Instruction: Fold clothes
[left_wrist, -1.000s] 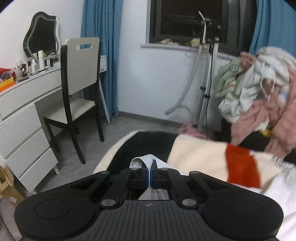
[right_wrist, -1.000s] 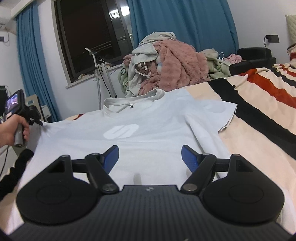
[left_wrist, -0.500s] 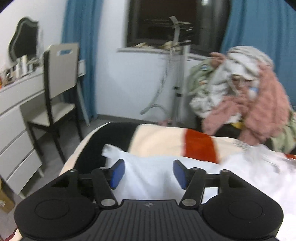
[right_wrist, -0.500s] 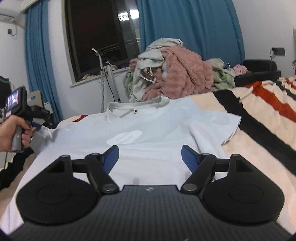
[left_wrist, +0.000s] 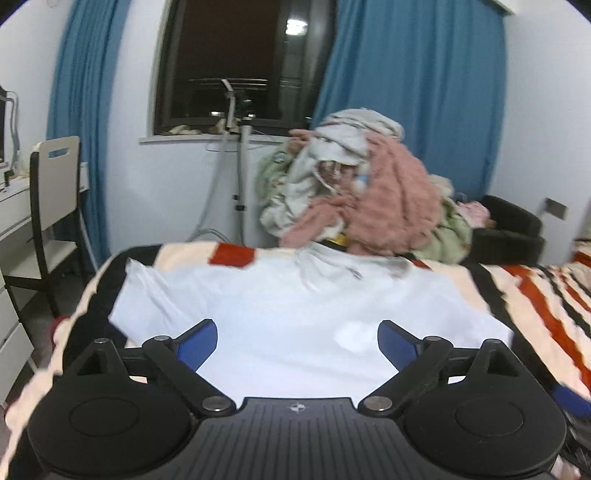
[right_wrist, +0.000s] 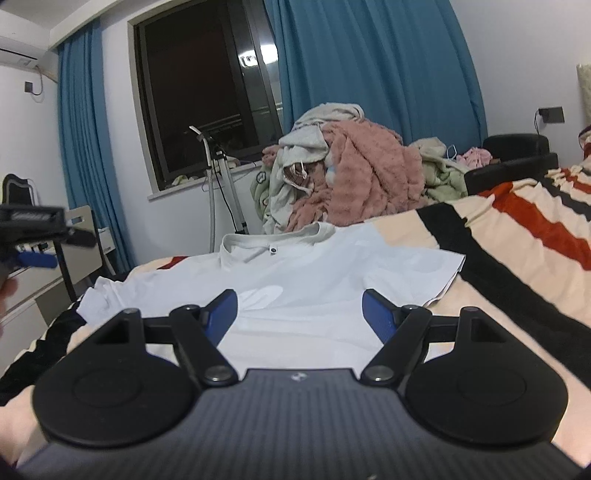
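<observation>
I am reading the two wrist views side by side. The right wrist view is giving me the white T-shirt (right_wrist: 314, 280) sharply: collar toward the top centre of the frame, a pale oval print just above the jaws, one short sleeve reaching to the right. The left wrist view is showing the same T-shirt (left_wrist: 295, 314) blurred, with a rumpled sleeve at centre left that the other camera is only catching small at its left.

Only the right wrist view is showing me the left gripper (right_wrist: 35, 258) from outside, at the far left edge, blurred and cut by the frame, with a bit of a hand (right_wrist: 7, 291) under it. Only the left wrist view is taking in the chair (left_wrist: 55, 184) whole at the left edge.

The striped blanket (right_wrist: 517, 258) is running out of frame at right in both views. The clothes heap (right_wrist: 351, 181) behind the shirt is a tangle I am not separating into garments.

The left gripper (left_wrist: 297, 341) is standing with its jaws wide apart; they have just been opening, and nothing is caught between them, the shirt lying flat beyond and below the tips. The right gripper (right_wrist: 299, 314) is also holding its jaws apart, empty, with the shirt's chest spread past them at frame centre.
</observation>
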